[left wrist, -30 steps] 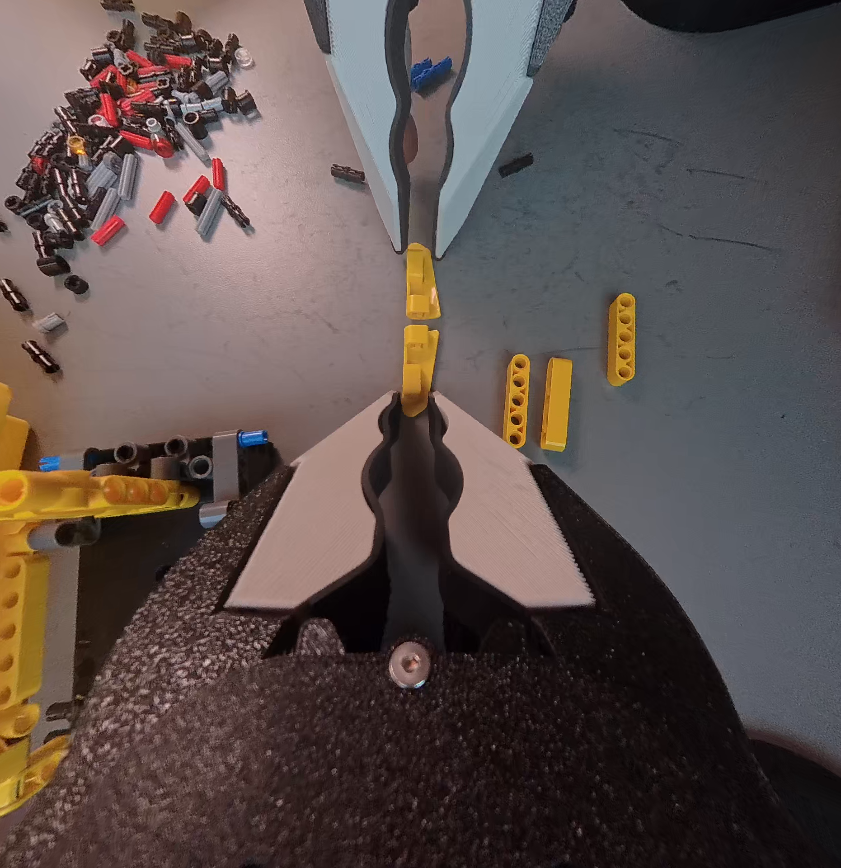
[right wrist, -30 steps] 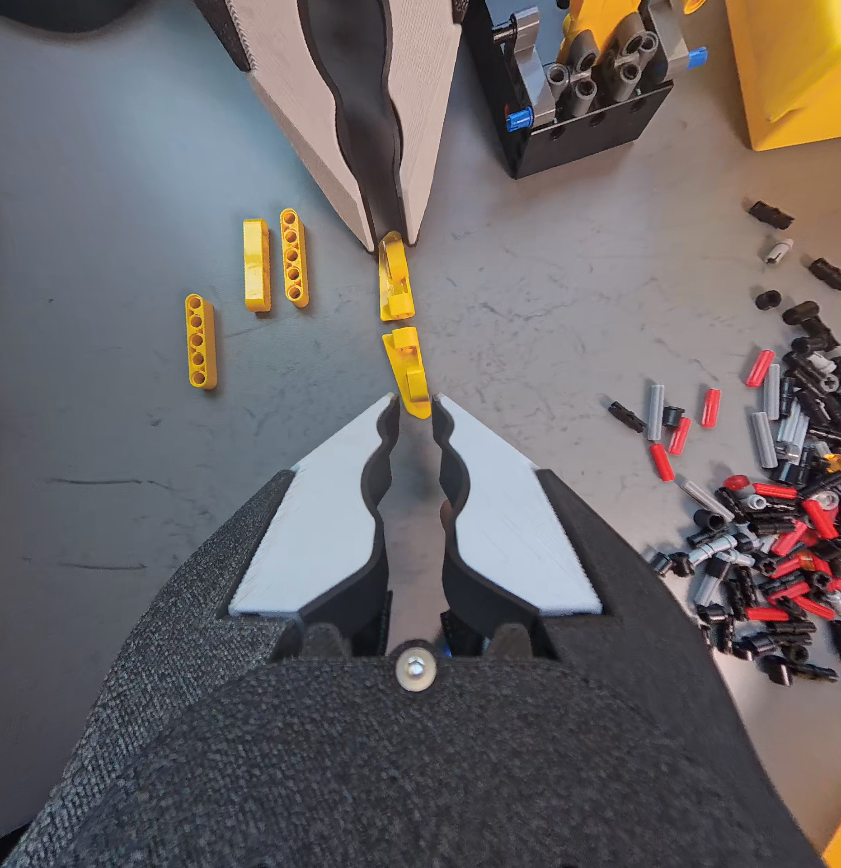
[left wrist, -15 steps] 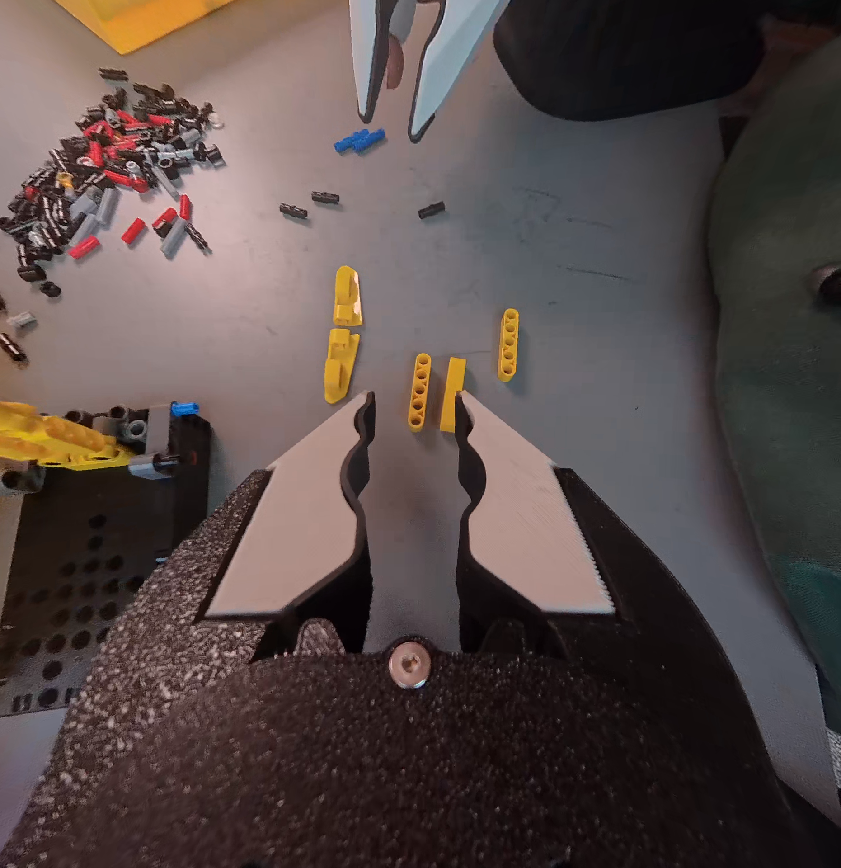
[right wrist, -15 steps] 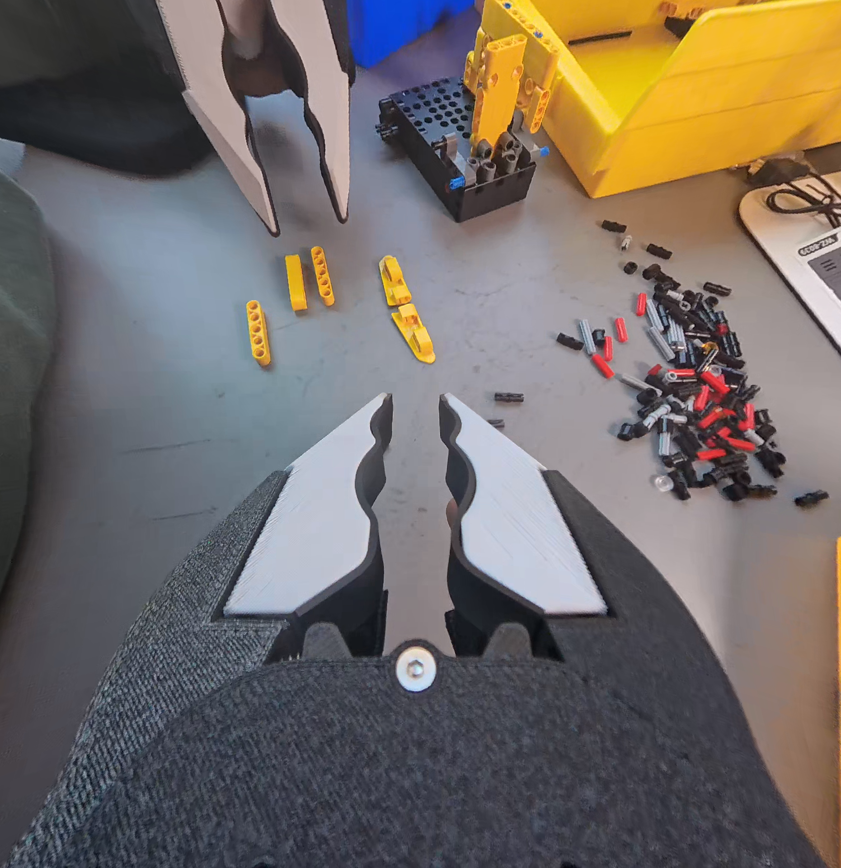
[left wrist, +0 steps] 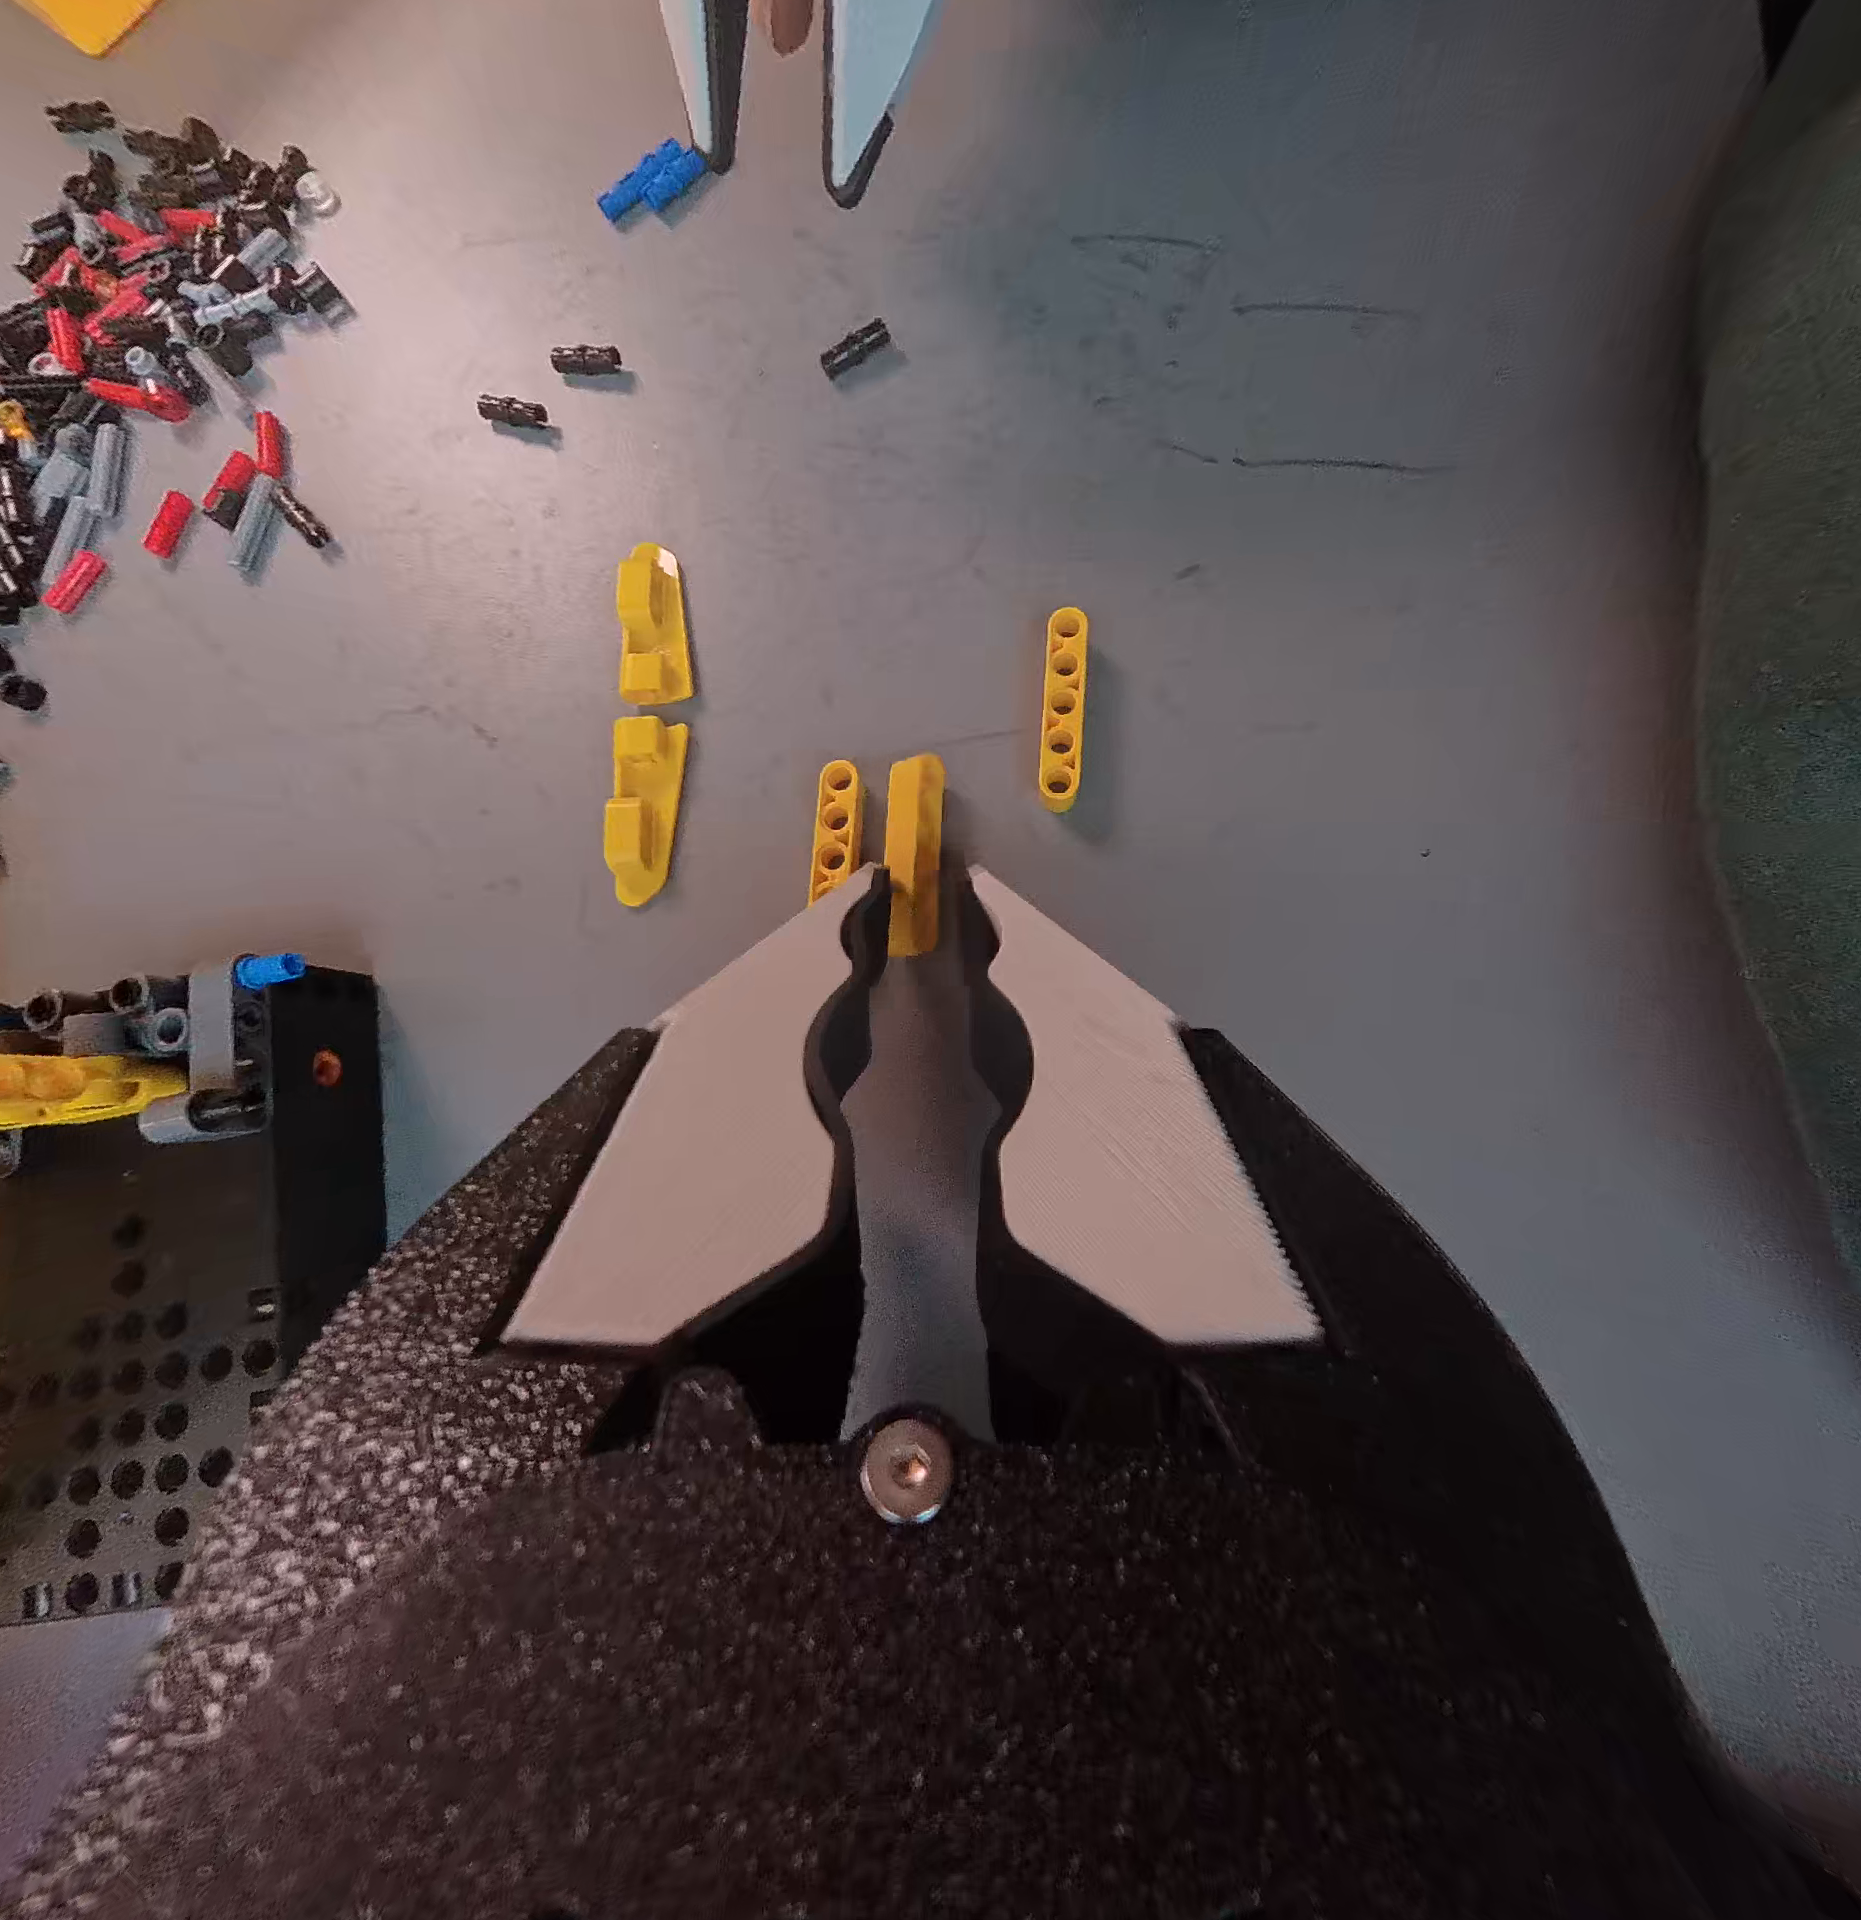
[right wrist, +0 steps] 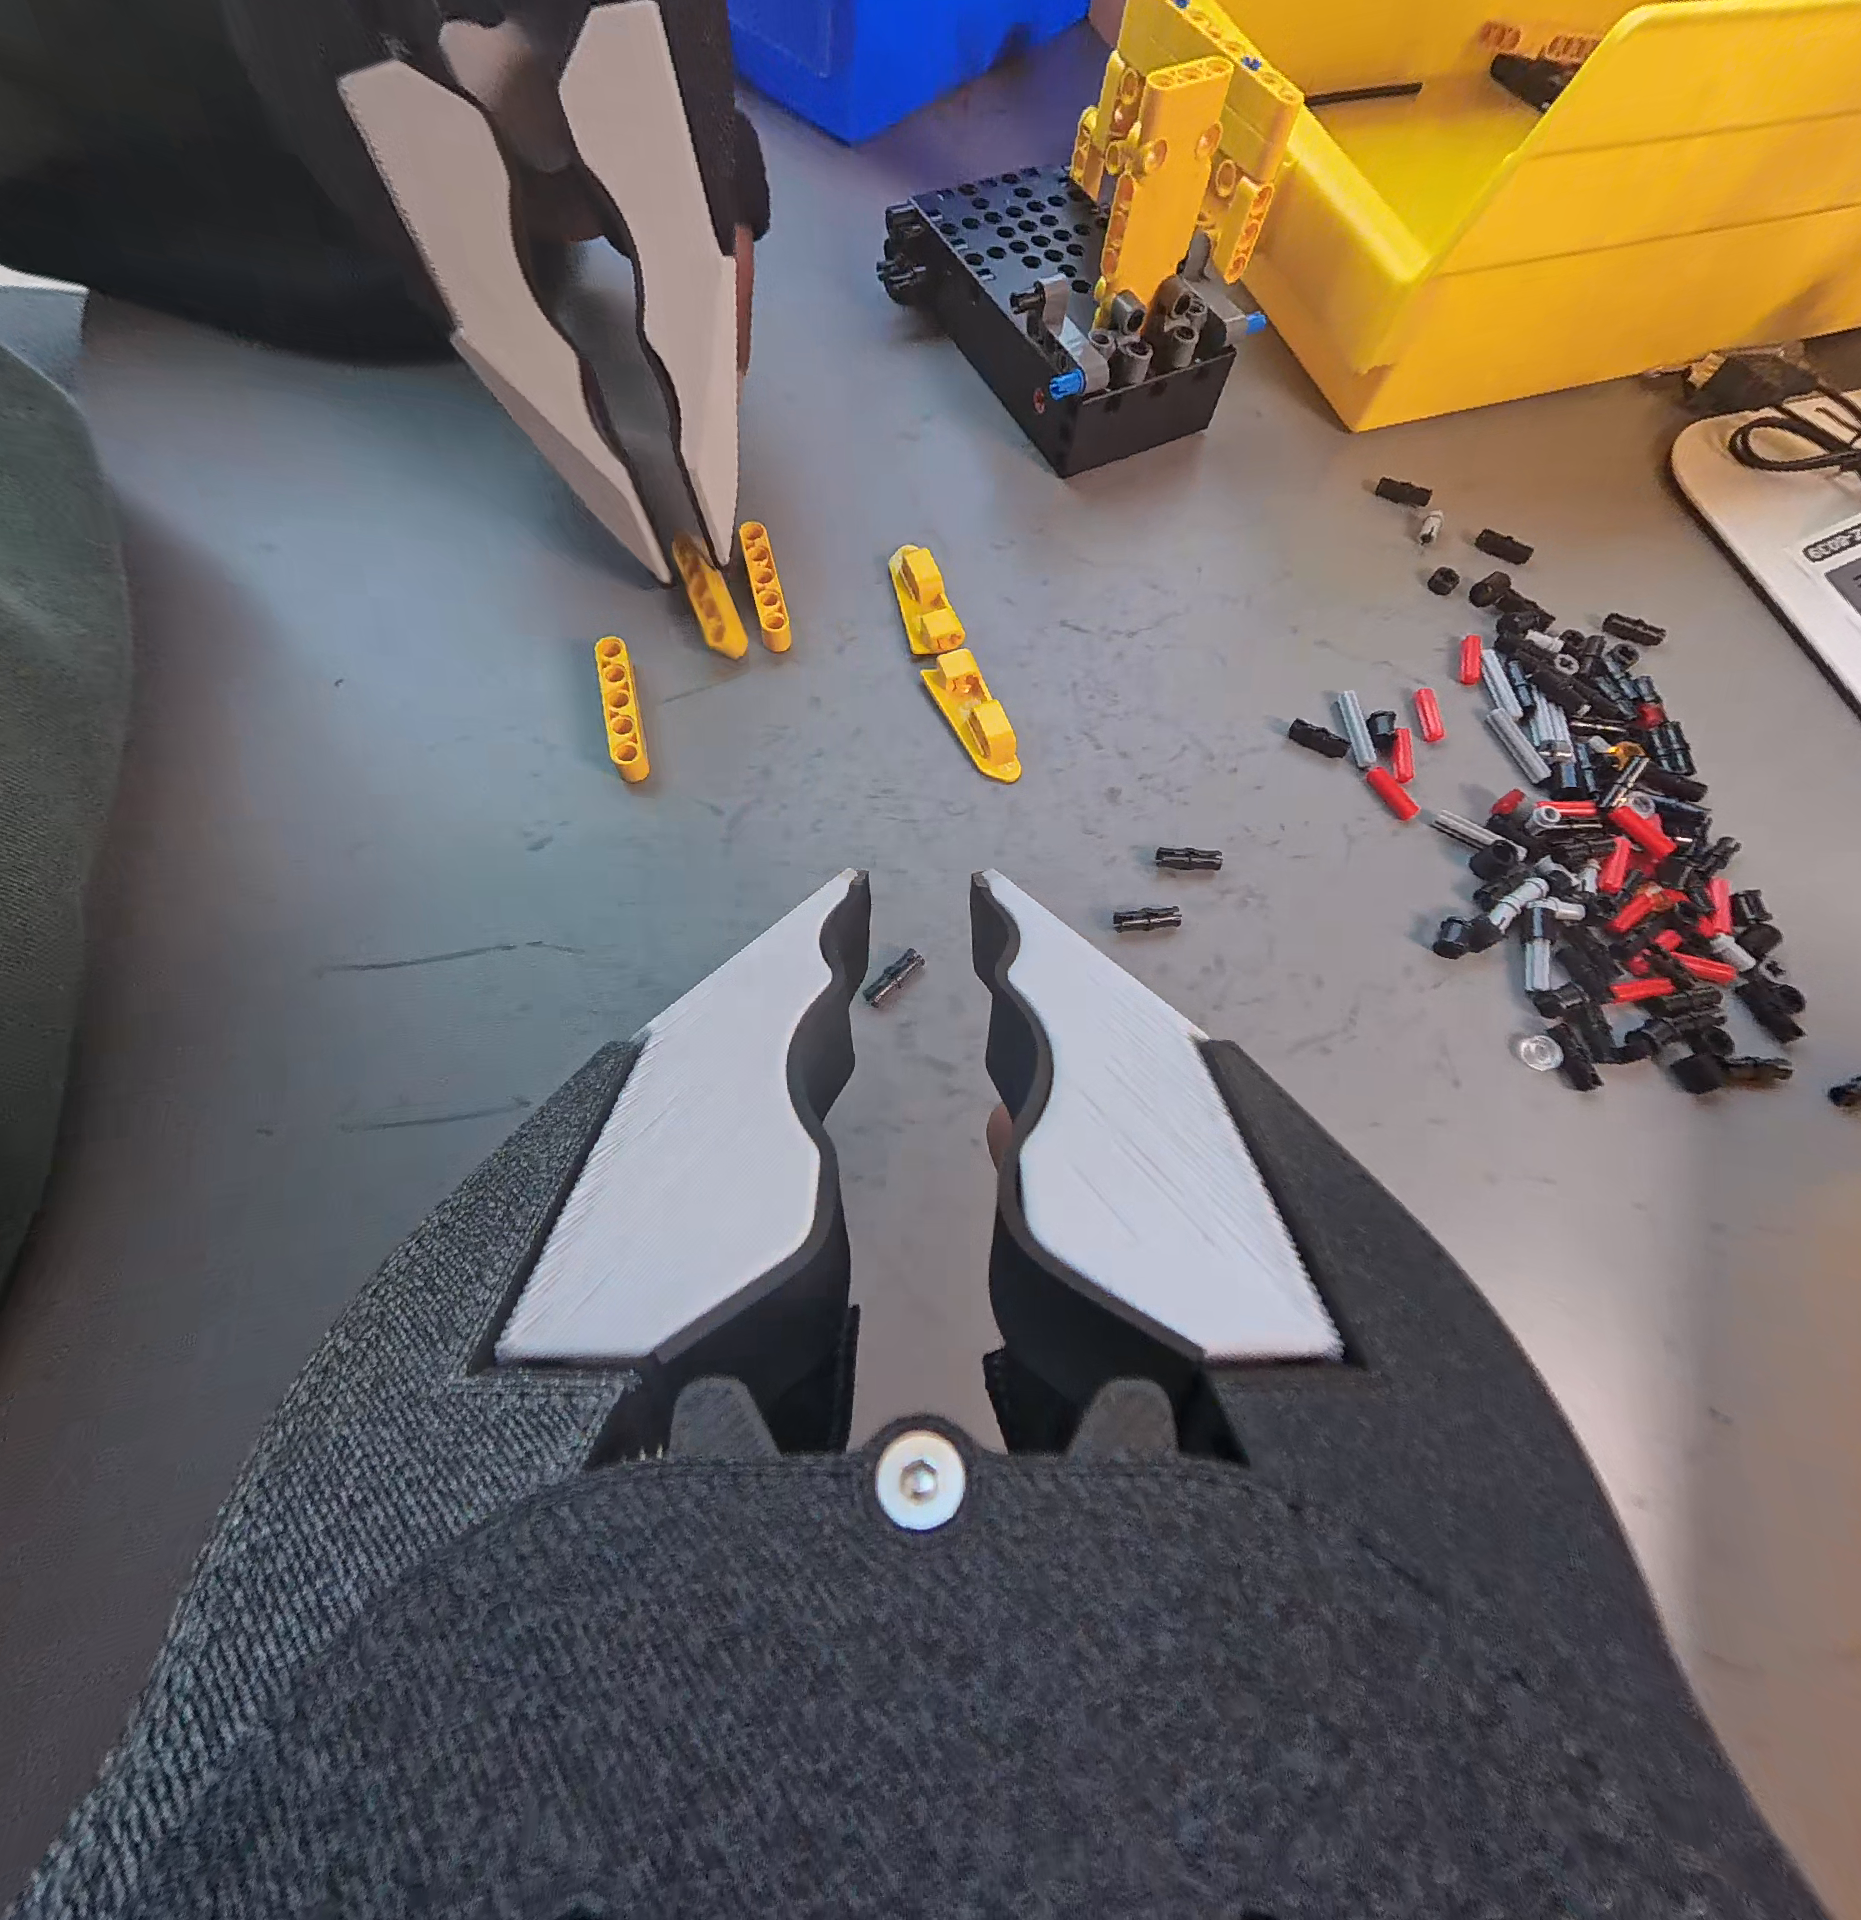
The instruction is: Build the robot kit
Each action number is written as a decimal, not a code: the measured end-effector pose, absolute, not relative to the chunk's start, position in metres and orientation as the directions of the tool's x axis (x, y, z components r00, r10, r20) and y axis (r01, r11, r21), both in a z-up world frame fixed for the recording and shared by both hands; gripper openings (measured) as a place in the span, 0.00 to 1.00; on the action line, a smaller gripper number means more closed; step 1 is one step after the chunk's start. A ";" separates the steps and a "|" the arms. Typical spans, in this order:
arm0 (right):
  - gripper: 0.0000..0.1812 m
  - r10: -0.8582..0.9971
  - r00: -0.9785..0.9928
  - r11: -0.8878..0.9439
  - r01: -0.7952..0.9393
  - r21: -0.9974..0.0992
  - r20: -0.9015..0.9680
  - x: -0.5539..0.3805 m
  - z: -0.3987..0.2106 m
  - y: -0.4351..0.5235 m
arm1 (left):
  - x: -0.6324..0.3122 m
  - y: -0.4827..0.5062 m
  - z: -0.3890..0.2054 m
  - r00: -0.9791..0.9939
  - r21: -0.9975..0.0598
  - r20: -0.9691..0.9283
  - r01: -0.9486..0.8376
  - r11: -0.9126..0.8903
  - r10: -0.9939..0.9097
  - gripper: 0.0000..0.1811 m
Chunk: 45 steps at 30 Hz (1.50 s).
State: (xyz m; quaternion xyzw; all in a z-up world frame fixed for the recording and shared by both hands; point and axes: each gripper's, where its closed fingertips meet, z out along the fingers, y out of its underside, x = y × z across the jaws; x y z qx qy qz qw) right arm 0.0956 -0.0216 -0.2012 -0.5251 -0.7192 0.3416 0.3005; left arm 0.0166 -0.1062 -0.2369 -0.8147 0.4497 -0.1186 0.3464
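Note:
My left gripper [left wrist: 921,883] is shut on a yellow beam [left wrist: 913,831] that stands on edge on the grey table; in the right wrist view [right wrist: 697,566] the beam [right wrist: 710,613] tilts between its tips. A second yellow beam [left wrist: 838,826] lies just left of it and a third [left wrist: 1063,707] farther right. Two yellow curved panel pieces [left wrist: 651,717] lie end to end to the left. My right gripper [right wrist: 918,883] is open and empty, above a small black pin [right wrist: 893,977], and shows at the top of the left wrist view [left wrist: 780,177].
A black perforated block with a yellow and grey assembly [right wrist: 1092,312] stands beyond the panels, with yellow bins [right wrist: 1528,208] and a blue bin [right wrist: 884,62] behind. A heap of red, black and grey pins [right wrist: 1622,852] lies right. Blue pins [left wrist: 651,187] and loose black pins [left wrist: 853,348] lie about. A dark green cushion [left wrist: 1809,727] borders the table. The left gripper's tips are roughly 12 centimetres from the right gripper's.
My left gripper let go of the yellow panel piece, opened, moved right to the beams and shut on the edge-standing beam. My right gripper drew back from the panels and stays open.

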 end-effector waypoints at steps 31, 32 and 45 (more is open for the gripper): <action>0.02 0.945 -0.324 0.263 0.708 -0.655 0.030 0.077 -0.239 -0.039 | -0.021 -0.062 -0.185 0.806 -0.895 -0.101 -0.329 -0.300 -0.583 0.09; 0.04 0.948 -0.317 0.266 0.713 -0.648 0.040 0.076 -0.240 -0.035 | -0.020 -0.062 -0.186 0.805 -0.895 -0.102 -0.331 -0.300 -0.584 0.09; 0.12 0.990 -0.051 0.139 0.356 -0.924 0.129 0.071 -0.167 0.027 | -0.004 -0.074 -0.197 0.731 -0.868 -0.087 -0.389 -0.309 -0.677 0.11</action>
